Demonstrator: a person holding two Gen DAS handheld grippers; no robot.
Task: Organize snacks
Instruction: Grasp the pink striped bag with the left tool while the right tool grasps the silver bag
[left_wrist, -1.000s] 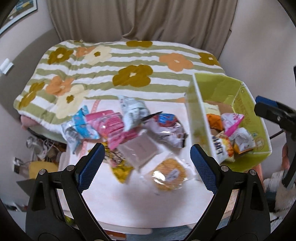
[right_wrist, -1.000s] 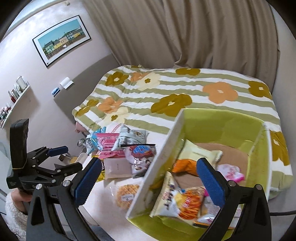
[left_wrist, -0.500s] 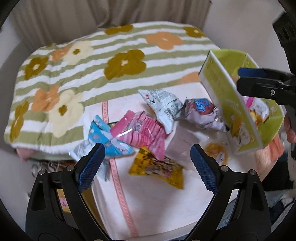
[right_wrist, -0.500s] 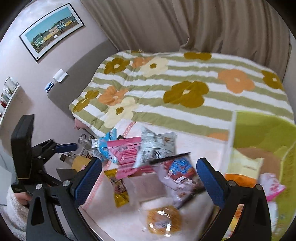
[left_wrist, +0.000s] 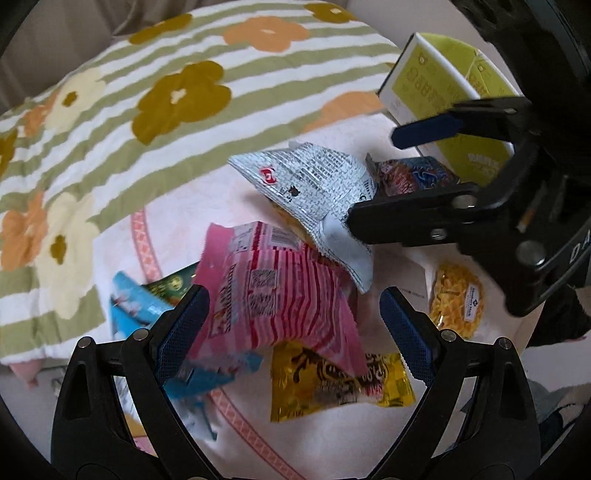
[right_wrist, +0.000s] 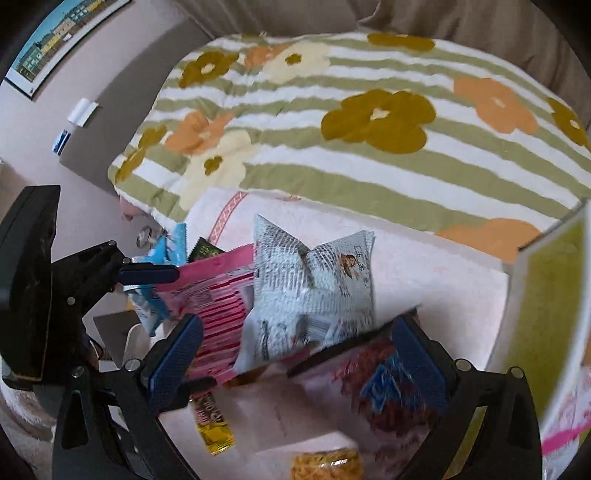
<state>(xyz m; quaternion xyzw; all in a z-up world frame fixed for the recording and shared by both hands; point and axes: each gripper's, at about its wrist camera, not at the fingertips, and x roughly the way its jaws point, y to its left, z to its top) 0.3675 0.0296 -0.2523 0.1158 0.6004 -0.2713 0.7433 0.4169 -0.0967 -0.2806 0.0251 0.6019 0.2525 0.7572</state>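
Left claw jaws apart, empty — pink bag lies right between them, long axis slanting away to left. Right claw also apart, over grey bag. Yellow pack tucked under pink bag; blue pack crowds left jaw. Green box far right on counter.

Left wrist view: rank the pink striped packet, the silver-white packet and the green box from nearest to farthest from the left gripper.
From the left gripper:
1. Pink striped packet, right between its open fingers, toward the left one.
2. Silver-white packet, beyond the pink one, up and slightly right, beside the right gripper.
3. Green box, farthest, at the upper right past the right gripper.
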